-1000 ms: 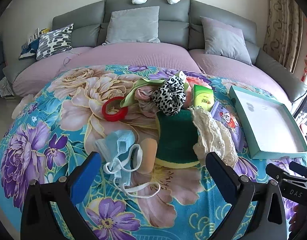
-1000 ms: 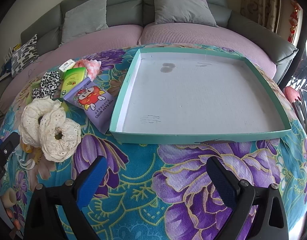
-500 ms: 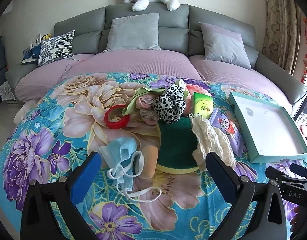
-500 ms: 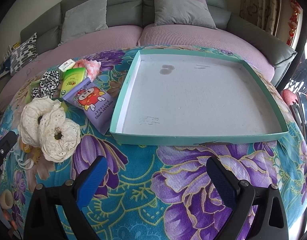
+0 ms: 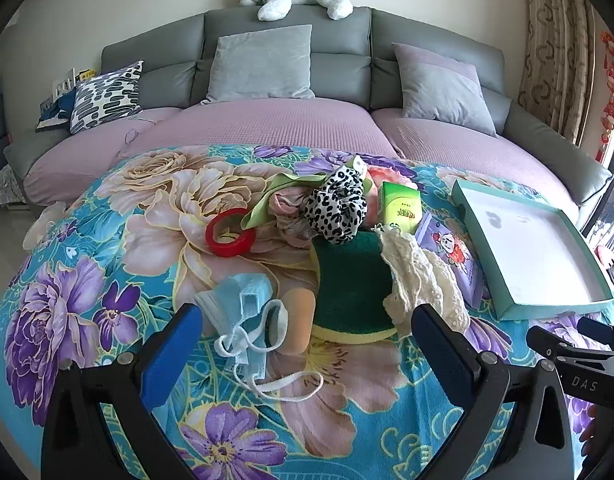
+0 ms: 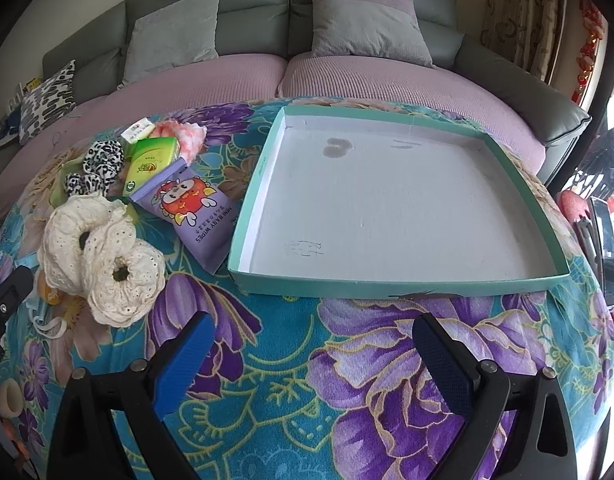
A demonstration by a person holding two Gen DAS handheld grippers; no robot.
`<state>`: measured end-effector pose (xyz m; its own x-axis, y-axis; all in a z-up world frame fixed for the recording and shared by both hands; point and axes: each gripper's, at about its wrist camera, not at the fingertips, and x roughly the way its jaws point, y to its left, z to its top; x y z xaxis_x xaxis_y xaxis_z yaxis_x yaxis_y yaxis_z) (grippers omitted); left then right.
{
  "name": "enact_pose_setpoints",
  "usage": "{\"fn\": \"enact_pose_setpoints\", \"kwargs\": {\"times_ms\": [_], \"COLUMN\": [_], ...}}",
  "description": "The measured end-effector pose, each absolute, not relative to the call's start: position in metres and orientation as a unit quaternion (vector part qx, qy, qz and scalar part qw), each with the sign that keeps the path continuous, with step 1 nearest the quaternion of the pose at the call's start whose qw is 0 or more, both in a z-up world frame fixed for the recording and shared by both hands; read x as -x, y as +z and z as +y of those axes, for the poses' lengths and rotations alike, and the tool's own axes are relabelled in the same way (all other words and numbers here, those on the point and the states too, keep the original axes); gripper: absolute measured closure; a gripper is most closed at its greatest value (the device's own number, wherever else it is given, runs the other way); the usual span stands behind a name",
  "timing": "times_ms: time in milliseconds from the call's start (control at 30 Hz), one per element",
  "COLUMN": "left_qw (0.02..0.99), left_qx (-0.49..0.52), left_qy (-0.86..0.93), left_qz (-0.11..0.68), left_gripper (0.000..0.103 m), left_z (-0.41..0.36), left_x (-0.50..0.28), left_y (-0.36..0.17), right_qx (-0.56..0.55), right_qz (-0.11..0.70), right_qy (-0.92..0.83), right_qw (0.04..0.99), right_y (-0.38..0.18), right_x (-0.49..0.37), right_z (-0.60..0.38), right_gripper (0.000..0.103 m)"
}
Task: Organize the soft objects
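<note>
Everything lies on a table under a plush floral cloth (image 5: 107,264) in teal, purple and peach, and the round green sponge (image 5: 351,284) with its yellow foam base serves as the landmark. Far left of it sits a glossy red tape ring (image 5: 230,232); nearer on the left a crumpled pale-blue pleated face mask (image 5: 243,300) trails white elastic loops, with a smooth peach foam puff (image 5: 301,316) touching the sponge's left edge. Behind the sponge rest a bunched pink fabric piece (image 5: 285,208) and a ruffled black-and-white leopard scrunchie (image 5: 339,208). Against its right edge lie 2 cream eyelet-lace scrunchies (image 6: 103,256), then a green tissue pack (image 5: 401,208) and a flat purple baby-wipes pouch (image 6: 195,216). Farthest right stands the shallow square teal cardboard tray (image 6: 387,284), white inside and bare. The left gripper (image 5: 307,348) hovers with its blue ribbed fingers spread and gripping nothing; the right gripper (image 6: 313,350) likewise stands released in front of the tray.
</note>
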<state>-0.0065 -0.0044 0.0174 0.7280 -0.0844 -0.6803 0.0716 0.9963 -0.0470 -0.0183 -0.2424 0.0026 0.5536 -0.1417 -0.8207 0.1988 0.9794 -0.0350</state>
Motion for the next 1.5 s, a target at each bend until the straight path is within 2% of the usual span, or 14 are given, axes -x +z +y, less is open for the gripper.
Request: {"fn": "enact_pose_setpoints", "kwargs": {"times_ms": [400, 633, 767, 900, 1067, 1133, 1300, 1500], "left_qw": [0.933, 0.927, 0.917, 0.912, 0.903, 0.902, 0.887, 0.876], "left_qx": [0.048, 0.075, 0.078, 0.085, 0.119, 0.128, 0.156, 0.158], "left_qy": [-0.031, 0.02, 0.011, 0.016, 0.006, 0.001, -0.024, -0.022], "left_qz": [0.356, 0.368, 0.392, 0.401, 0.414, 0.412, 0.434, 0.456], "left_gripper": [0.0, 0.0, 0.0, 0.0, 0.001, 0.004, 0.029, 0.039], "left_z": [0.034, 0.076, 0.076, 0.08, 0.084, 0.083, 0.08, 0.074], "left_x": [0.009, 0.006, -0.001, -0.007, -0.02, -0.023, -0.035, -0.043], "left_y": [0.03, 0.026, 0.012, 0.002, -0.008, -0.008, -0.022, -0.035], "right_qx": [-0.054, -0.028, -0.025, -0.028, -0.037, -0.042, -0.054, -0.076], "right_qz": [0.39, 0.412, 0.43, 0.445, 0.46, 0.461, 0.463, 0.463], "right_qy": [-0.033, 0.059, 0.084, 0.088, 0.091, 0.091, 0.1, 0.112], "right_qw": [0.918, 0.909, 0.898, 0.891, 0.882, 0.882, 0.879, 0.876], "right_y": [0.055, 0.043, 0.027, 0.015, 0.004, 0.002, 0.0, -0.003], "right_x": [0.007, -0.021, -0.031, -0.04, -0.047, -0.048, -0.049, -0.049], "right_z": [-0.215, -0.158, -0.138, -0.132, -0.134, -0.137, -0.14, -0.147], "right_gripper": [0.002, 0.003, 0.013, 0.017, 0.039, 0.043, 0.055, 0.067]}}
